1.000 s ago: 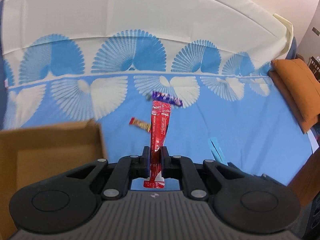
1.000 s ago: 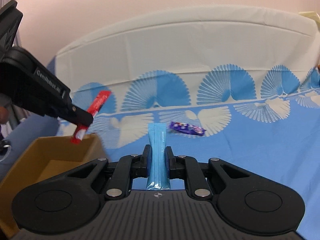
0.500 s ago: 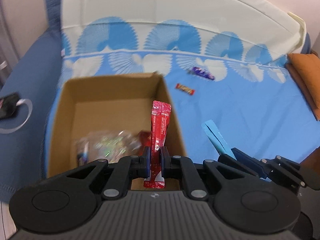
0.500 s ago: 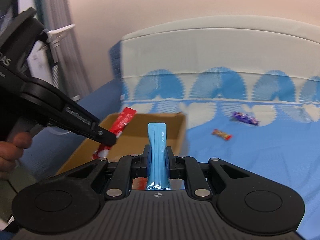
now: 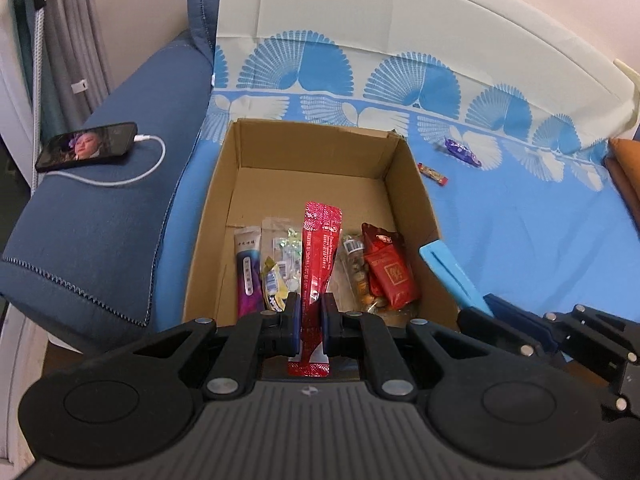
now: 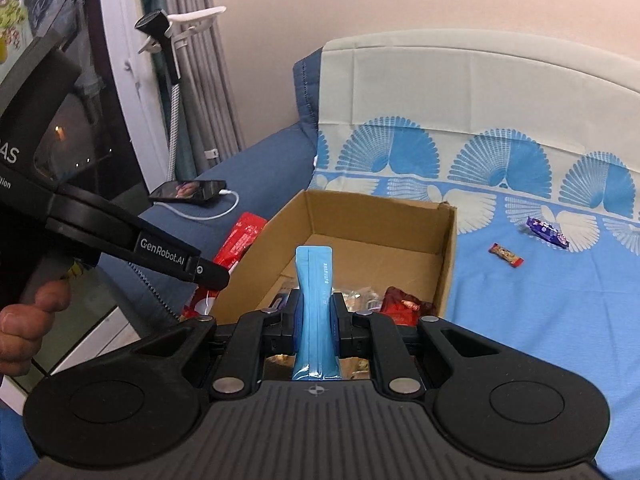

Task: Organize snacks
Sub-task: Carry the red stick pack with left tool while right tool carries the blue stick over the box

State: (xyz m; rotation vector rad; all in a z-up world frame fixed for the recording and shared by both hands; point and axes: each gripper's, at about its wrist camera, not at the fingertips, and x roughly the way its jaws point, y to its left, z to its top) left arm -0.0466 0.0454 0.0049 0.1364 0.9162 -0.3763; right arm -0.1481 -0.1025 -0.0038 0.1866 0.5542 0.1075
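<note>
An open cardboard box (image 5: 412,184) (image 6: 448,240) sits on the blue patterned bed cover, with several snack packets lying at its near end. My left gripper (image 5: 311,314) is shut on a long red sachet (image 5: 318,256) (image 6: 240,240) and hangs over the box's near edge. My right gripper (image 6: 315,320) is shut on a light blue sachet (image 6: 314,292) (image 5: 448,272), just right of the box's near corner. A purple candy wrapper (image 5: 462,151) (image 6: 546,232) and a small red-brown bar (image 5: 432,174) (image 6: 506,255) lie on the cover beyond the box.
A phone (image 5: 86,151) on a white charging cable rests on the dark blue sofa arm (image 5: 100,240) left of the box. An orange cushion (image 5: 624,168) sits at the far right. Grey curtains (image 6: 200,80) and a clip stand are at the left. A hand (image 6: 24,328) grips the left tool.
Both grippers swung left from the open bed cover to the box, carrying their sachets. The box interior, sofa arm and phone came into view; the loose snacks now lie far right.
</note>
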